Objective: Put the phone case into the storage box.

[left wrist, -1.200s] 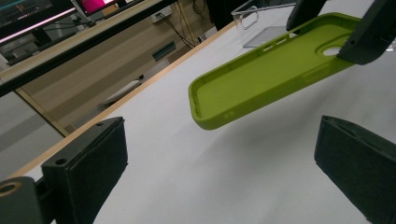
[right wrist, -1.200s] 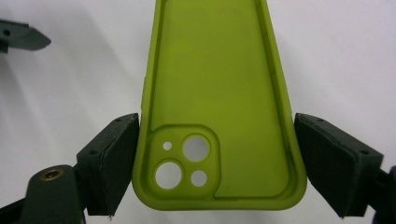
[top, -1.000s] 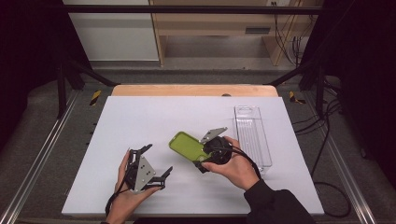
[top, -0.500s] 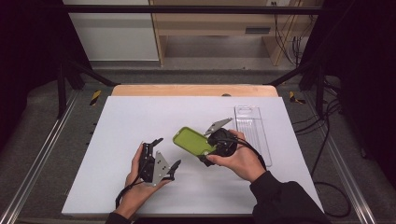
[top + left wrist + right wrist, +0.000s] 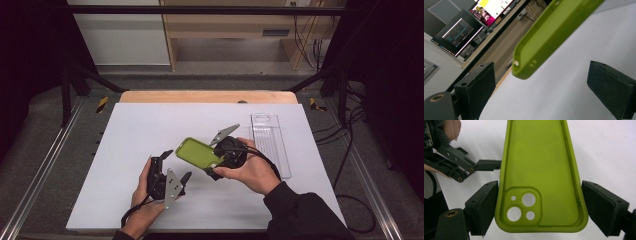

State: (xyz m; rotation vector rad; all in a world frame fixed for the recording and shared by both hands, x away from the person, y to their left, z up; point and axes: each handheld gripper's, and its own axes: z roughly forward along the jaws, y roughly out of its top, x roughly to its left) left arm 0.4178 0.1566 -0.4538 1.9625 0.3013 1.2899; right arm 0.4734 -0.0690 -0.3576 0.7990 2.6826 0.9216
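Note:
A lime-green phone case [image 5: 197, 152] is held above the white table, hollow side up, with camera cut-outs at its near end [image 5: 539, 165]. My right gripper [image 5: 213, 164] is shut on it, a black pad pressed on each long edge [image 5: 487, 205]. My left gripper [image 5: 177, 164] stands open just left of the case's free end. In the left gripper view the case's corner [image 5: 544, 42] hangs above the gap between the wide-apart jaws [image 5: 544, 85], touching neither. In the right gripper view the left gripper [image 5: 461, 167] lies beside the case's left edge.
A clear plastic tray [image 5: 270, 142] lies on the table's right side, behind the right hand. The white table top [image 5: 150, 120] ends in a wooden strip at the back. Dark frame rails run along both sides.
My left gripper has moved right and forward, up to the case's free end. The right gripper has carried the case a little farther from the person.

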